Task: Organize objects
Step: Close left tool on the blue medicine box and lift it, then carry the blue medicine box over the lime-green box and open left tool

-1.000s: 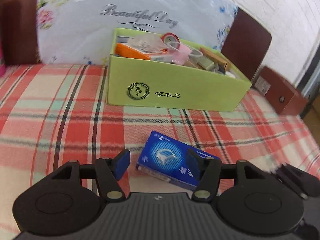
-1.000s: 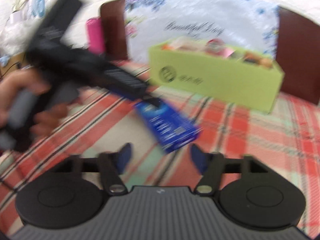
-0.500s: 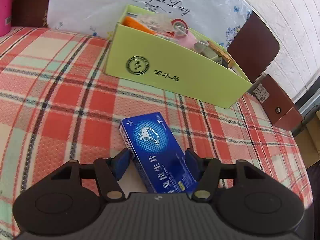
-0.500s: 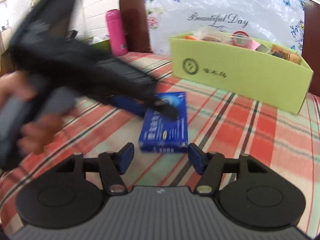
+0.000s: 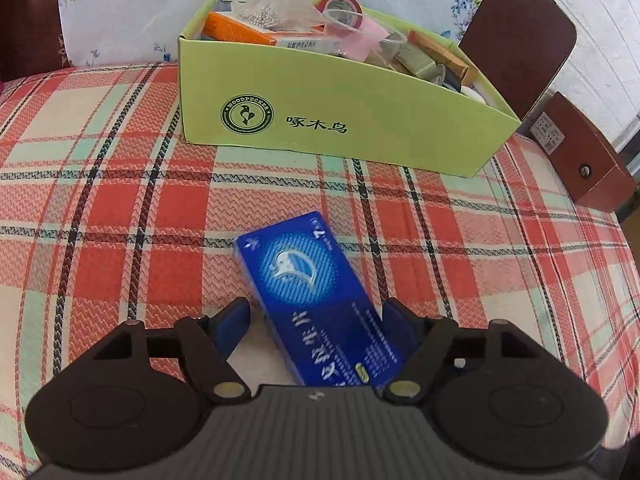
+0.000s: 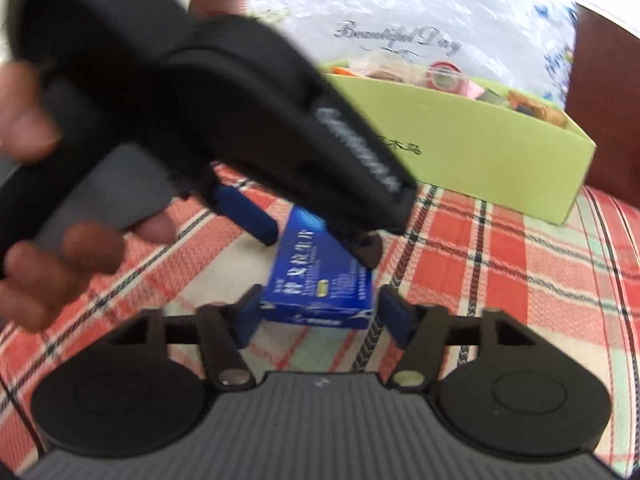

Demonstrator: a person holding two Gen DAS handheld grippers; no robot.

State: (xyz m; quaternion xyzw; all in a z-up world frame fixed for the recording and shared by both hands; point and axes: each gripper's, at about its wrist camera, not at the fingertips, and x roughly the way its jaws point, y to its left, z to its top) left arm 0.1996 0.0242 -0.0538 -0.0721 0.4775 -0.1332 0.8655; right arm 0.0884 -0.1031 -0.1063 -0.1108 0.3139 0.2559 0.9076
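Note:
A blue medicine box lies flat on the red plaid bedspread; it also shows in the right wrist view. My left gripper is open and straddles the box's near end, blue pads on either side, not squeezing. My right gripper is open, just in front of the box's short end. The left gripper's body, held by a hand, fills the upper left of the right wrist view. A light green cardboard box full of small items stands behind.
A floral pillow leans behind the green box. A dark brown headboard and a brown bedside cabinet are at the right. The bed's edge drops off at the right.
My left gripper has moved forward over the blue box, which now lies between its open fingers. My right gripper has closed in on the box's near end.

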